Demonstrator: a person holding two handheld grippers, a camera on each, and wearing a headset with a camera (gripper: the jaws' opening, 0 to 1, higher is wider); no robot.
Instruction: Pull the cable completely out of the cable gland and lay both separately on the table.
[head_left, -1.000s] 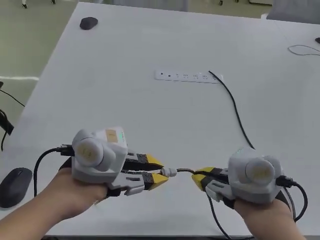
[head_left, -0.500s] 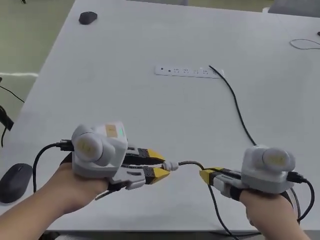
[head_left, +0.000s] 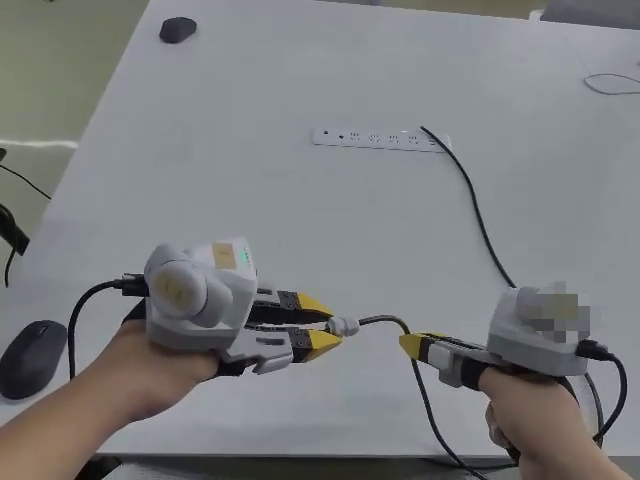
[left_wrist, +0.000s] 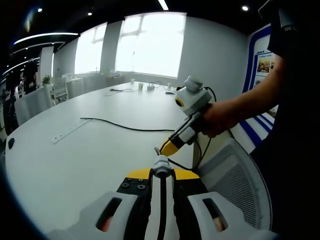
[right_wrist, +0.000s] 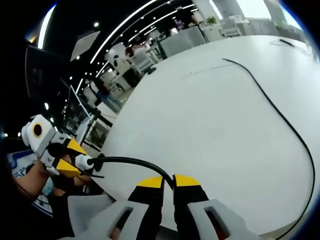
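Above the table's near edge, my left gripper (head_left: 322, 322) is shut on a small white cable gland (head_left: 342, 326), which pokes out past its yellow tips (left_wrist: 161, 165). A black cable (head_left: 385, 322) arcs out of the gland to my right gripper (head_left: 410, 343), which is shut on it. In the right gripper view the cable (right_wrist: 131, 162) curves from the gland (right_wrist: 84, 161) in the other gripper down between my right gripper's yellow tips (right_wrist: 168, 181). Both grippers hover just over the table, a short gap apart.
A white power strip (head_left: 375, 139) lies mid-table with a long black cord (head_left: 476, 214) running toward the near right edge. A dark mouse (head_left: 32, 357) sits near the front left corner and another (head_left: 179, 29) at the far left. White table (head_left: 250, 210) between.
The right gripper has moved right, away from the left one, and a longer arc of black cable now spans the wider gap. The left gripper holds its place.
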